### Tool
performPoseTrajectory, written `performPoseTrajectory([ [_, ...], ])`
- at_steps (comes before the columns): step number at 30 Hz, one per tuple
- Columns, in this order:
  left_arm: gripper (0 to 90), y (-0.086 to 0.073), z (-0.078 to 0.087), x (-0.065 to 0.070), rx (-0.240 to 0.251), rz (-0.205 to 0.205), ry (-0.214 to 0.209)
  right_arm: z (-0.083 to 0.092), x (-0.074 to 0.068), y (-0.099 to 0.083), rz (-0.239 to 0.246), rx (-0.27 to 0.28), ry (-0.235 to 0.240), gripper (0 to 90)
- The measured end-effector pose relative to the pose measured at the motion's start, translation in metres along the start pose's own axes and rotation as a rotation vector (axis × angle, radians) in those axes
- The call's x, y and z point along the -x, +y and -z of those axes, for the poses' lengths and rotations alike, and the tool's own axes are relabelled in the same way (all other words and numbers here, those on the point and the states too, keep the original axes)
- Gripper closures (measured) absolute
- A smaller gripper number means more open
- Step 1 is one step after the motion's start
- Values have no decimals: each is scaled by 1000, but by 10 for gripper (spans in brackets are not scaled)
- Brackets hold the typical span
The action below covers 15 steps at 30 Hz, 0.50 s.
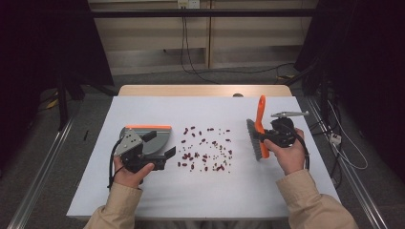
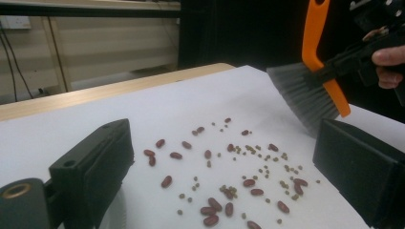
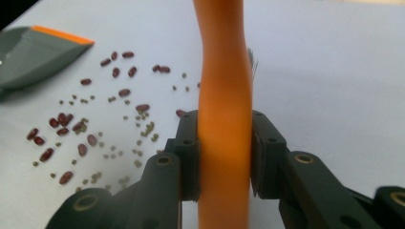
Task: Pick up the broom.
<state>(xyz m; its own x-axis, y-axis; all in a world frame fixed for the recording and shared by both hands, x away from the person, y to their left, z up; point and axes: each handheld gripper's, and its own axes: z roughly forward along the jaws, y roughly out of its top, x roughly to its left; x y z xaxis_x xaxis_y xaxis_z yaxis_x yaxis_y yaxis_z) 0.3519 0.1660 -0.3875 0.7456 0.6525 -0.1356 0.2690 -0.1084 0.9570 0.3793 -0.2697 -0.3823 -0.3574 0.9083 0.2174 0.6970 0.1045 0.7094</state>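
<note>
Left gripper (image 1: 160, 144) stands over the dustpan (image 1: 154, 139) at the table's (image 1: 143, 195) left, jaws wide apart with nothing between them; the pan is not held and rests flat, orange edge away from the person. No beans are visible inside it. Beans (image 1: 205, 149), red ones mixed with small green ones, lie scattered at mid-table, just right of the pan and well clear of the edges. Right gripper (image 1: 270, 133) has its jaws clamped on the brush's (image 1: 258, 132) orange handle, bristles pointing toward the beans but raised off the surface. Judgement: secure the pan first with its mouth facing the scatter, lip pressed down, then sweep in short low strokes leftward so beans do not roll past.
</note>
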Motion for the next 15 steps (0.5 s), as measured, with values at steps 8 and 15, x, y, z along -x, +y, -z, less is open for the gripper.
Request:
performPoseTrajectory([
  [8,63,-6,5,-6,-13,3,19,-27,0,3,7,-19,-20,697],
  [15,63,-7,6,-7,-15,1,21,-49,-4,12,25,-57,-60,697],
])
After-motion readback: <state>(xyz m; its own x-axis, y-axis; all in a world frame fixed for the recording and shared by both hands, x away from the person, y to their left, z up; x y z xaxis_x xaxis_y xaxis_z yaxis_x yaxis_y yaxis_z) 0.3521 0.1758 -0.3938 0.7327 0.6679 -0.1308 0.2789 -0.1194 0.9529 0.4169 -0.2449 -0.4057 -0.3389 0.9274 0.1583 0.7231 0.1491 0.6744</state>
